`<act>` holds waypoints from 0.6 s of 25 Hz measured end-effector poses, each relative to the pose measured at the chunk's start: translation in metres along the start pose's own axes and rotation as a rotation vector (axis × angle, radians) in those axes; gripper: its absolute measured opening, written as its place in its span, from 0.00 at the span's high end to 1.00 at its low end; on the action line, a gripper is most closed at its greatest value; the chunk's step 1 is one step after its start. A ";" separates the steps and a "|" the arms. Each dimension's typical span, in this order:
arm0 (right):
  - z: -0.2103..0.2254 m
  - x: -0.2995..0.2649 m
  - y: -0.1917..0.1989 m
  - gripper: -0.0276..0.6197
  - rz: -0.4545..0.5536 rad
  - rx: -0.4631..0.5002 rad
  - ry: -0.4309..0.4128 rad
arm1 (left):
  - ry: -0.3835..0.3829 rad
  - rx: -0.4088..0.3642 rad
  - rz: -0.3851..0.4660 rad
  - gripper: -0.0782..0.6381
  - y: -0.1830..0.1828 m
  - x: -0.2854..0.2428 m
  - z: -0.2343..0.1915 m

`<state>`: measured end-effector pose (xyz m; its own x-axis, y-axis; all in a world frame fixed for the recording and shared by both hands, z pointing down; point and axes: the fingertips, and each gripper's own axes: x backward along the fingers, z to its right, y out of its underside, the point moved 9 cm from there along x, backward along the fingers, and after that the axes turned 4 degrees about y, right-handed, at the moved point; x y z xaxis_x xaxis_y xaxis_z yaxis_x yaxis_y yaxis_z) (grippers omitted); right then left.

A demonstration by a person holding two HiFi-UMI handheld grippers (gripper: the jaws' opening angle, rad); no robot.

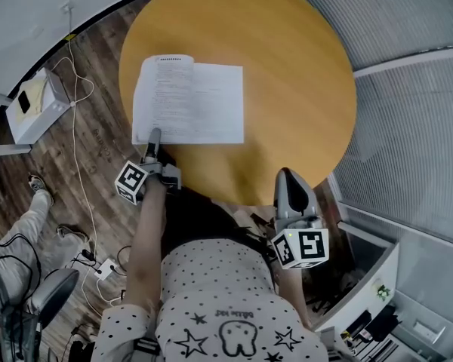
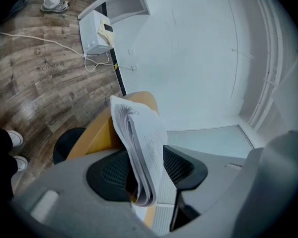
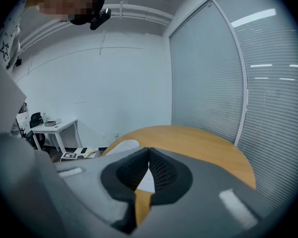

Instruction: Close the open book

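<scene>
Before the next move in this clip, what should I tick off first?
1. Book lies open on the table: ok.
2. Left-hand pages stand between the left tool's jaws: ok.
3. Pads pressing firmly on those pages: cannot tell.
4. Right tool shut, empty, off the book: ok.
5. Right-hand page bare for the turned pages to land on: ok.

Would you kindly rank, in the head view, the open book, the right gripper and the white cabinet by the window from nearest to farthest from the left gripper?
1. open book: on the table, its lower-left corner between the left gripper's jaws.
2. right gripper: across the person's body, at the table's near edge.
3. white cabinet: on the floor beyond the right gripper, lower right.
</scene>
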<state>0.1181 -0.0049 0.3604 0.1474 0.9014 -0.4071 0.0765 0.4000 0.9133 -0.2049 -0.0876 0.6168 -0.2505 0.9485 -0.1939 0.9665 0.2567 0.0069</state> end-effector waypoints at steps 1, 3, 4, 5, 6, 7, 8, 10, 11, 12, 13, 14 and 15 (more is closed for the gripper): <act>0.000 -0.001 -0.001 0.95 0.001 0.002 0.001 | 0.000 -0.016 0.016 0.63 -0.004 0.001 0.001; -0.001 -0.003 -0.002 0.95 0.001 0.005 0.002 | 0.005 -0.028 0.024 0.63 -0.010 0.002 0.000; -0.001 -0.004 -0.002 0.95 0.000 0.006 0.003 | 0.007 -0.024 0.020 0.63 -0.011 0.003 -0.001; -0.001 -0.005 -0.001 0.95 -0.001 0.006 0.002 | 0.010 -0.021 0.016 0.65 -0.011 0.003 -0.002; -0.002 -0.005 -0.001 0.95 -0.002 0.006 0.000 | 0.016 -0.022 0.015 0.71 -0.011 0.004 -0.003; -0.002 -0.006 -0.001 0.95 -0.002 0.007 -0.003 | 0.028 -0.026 0.016 0.76 -0.011 0.005 -0.004; -0.003 -0.006 -0.001 0.95 -0.001 0.009 -0.005 | 0.045 -0.028 0.019 0.77 -0.010 0.006 -0.004; -0.003 -0.006 -0.002 0.95 -0.001 0.010 -0.006 | 0.077 -0.022 0.024 0.80 -0.009 0.007 -0.003; -0.002 -0.006 -0.001 0.95 -0.002 0.009 -0.004 | 0.089 -0.022 0.021 0.81 -0.008 0.007 -0.003; -0.001 -0.005 -0.001 0.95 -0.002 0.008 -0.001 | 0.099 -0.029 0.015 0.82 -0.007 0.007 -0.001; -0.001 -0.004 0.000 0.95 -0.002 0.007 0.002 | 0.110 -0.039 0.007 0.82 -0.007 0.006 0.003; 0.000 -0.003 0.000 0.95 -0.001 0.007 0.006 | 0.123 -0.051 -0.001 0.83 -0.006 0.006 0.007; 0.000 -0.002 0.001 0.95 0.000 0.006 0.009 | 0.134 -0.072 -0.009 0.84 -0.005 0.006 0.012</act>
<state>0.1175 -0.0060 0.3617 0.1383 0.9028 -0.4071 0.0828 0.3991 0.9132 -0.2108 -0.0851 0.6042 -0.2689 0.9612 -0.0611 0.9589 0.2731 0.0771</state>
